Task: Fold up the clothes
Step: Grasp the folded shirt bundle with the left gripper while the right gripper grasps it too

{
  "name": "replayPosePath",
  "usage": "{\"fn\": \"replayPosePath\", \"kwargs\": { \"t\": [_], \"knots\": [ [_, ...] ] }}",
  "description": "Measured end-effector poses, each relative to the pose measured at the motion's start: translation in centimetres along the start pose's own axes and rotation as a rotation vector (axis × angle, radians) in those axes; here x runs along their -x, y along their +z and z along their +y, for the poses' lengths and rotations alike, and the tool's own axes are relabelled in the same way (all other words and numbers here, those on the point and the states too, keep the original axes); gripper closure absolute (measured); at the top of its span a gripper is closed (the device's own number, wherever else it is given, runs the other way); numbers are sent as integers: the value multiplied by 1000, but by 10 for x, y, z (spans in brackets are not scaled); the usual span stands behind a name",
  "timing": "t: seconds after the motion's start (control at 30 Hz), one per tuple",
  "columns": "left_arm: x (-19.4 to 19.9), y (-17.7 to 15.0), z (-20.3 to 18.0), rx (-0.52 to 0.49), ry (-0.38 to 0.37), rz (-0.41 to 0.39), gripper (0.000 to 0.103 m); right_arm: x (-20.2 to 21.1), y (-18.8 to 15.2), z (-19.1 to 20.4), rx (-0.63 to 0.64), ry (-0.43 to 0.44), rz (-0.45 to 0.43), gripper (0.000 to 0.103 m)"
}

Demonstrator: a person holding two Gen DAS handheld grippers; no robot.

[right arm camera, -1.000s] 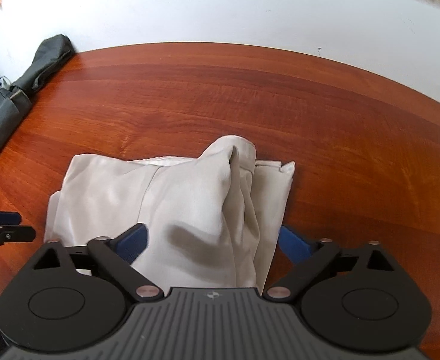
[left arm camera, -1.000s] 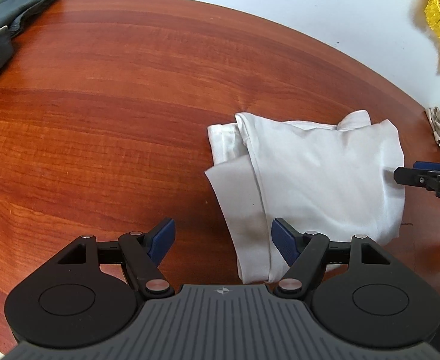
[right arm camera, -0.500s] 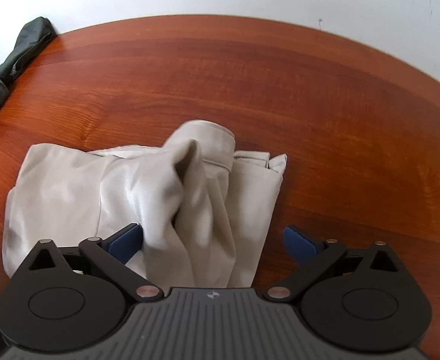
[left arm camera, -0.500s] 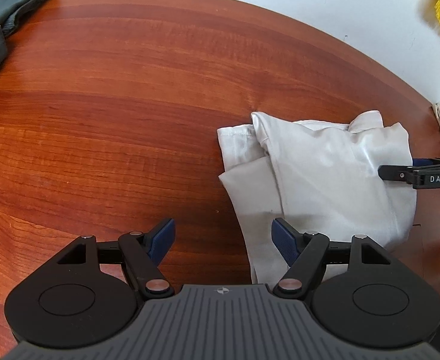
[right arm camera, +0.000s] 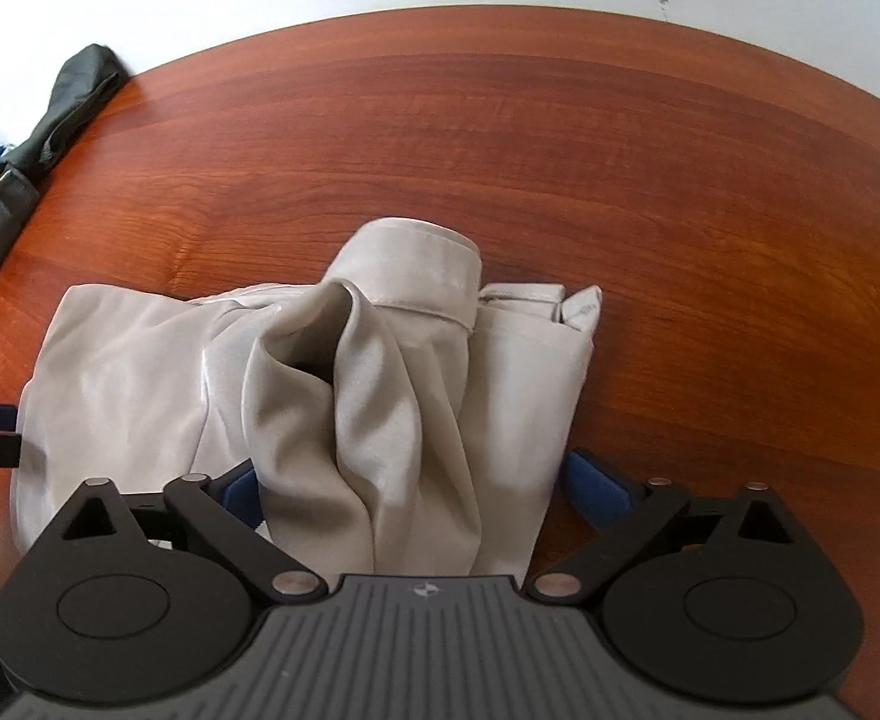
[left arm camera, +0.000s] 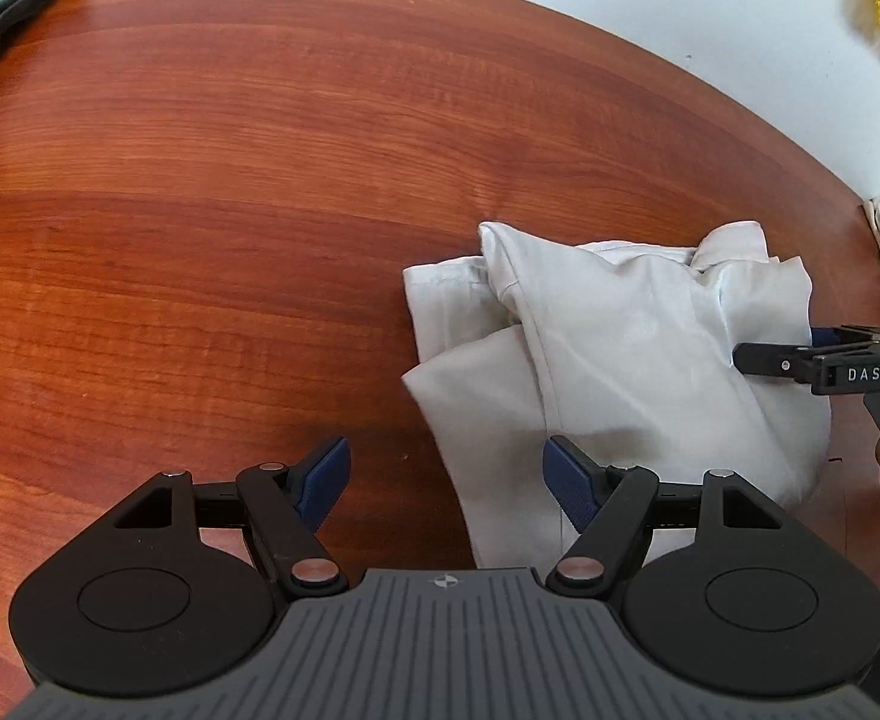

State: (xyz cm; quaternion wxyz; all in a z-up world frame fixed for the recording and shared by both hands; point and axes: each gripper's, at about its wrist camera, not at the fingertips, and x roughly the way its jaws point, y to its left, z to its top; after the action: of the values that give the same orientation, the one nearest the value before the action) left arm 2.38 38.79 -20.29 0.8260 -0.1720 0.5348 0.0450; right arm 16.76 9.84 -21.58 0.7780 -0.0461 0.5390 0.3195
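Your left gripper [left arm camera: 446, 483] gapes at the crumpled shiny white fabric garment's [left arm camera: 614, 354] near edge while your right gripper [right arm camera: 416, 492], just narrowing yet unclamped, straddles its bunched folds, both seemingly poised to grasp for folding.

The left gripper [left arm camera: 446, 480] points steeply down with its blue pads [left arm camera: 569, 483] apart and nothing pinched. The right gripper [right arm camera: 431, 489] tilts down likewise, its jaws wide and just closing a little, a bunched fold between them, unpressed
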Motion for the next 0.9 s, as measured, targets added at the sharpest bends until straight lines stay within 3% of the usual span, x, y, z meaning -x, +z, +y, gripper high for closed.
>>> {"fn": "replayPosePath", "kwargs": {
  "t": [0.27, 0.67, 0.9],
  "knots": [
    [-15, 15, -2, 33, -50, -3, 30, 5, 2, 14, 45, 28, 8, 27],
    [-34, 28, -5, 56, -109, 5, 30, 9, 2, 14, 45, 29, 13, 28],
    [-35, 28, 3, 101, -201, -9, 30, 7, 4, 13, 46, 34, 16, 28]
  ]
}}
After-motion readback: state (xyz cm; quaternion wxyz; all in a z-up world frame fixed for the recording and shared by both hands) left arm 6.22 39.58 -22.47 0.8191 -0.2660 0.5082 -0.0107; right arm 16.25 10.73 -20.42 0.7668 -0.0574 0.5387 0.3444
